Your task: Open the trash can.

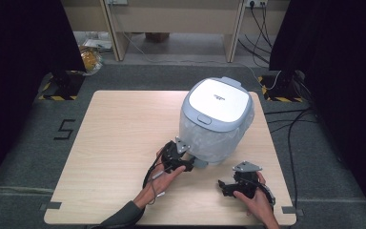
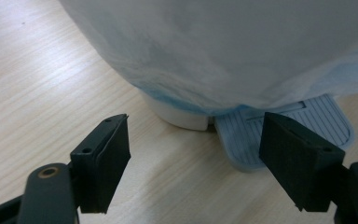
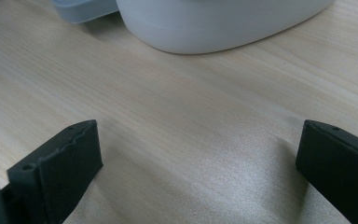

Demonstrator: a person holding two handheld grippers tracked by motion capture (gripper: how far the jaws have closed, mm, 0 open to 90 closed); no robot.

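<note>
Black jaws of the left gripper (image 2: 193, 163) rise nearest the lens in the left gripper view, standing partly apart with bare wood between them and nothing held; their right pad sits just in front of the ribbed pale-blue plastic foot pedal (image 2: 284, 133) that juts from the base of the pedal bin. That bin, a rounded grey-and-white plastic one (image 1: 217, 121) lined with a thin translucent bag, stands on the far right part of the light wooden table (image 1: 114, 143), and everything else is best placed from it. In the high view the left gripper (image 1: 187, 167) is right at the bin's near foot, beside the pedal (image 1: 200, 163), while the right gripper (image 1: 224, 187) rests on the table a little nearer the person than the bin and clear of it, its jaws wide apart and empty, as the right gripper view confirms (image 3: 200, 172). The step in hand looks like working the pedal so that the flat white lid (image 1: 218, 98), now down, lifts. To do it well, I would shift the left gripper sideways until a pad sits squarely over the ribbed face, then press straight down, not forward, since a light bin may slide or tip away. The loose bag (image 2: 223, 51) hangs low over the pedal's root and could snag a pad, so approach from the pedal's outer end. The idle gripper could steady the bin's side if it starts to shift.
</note>
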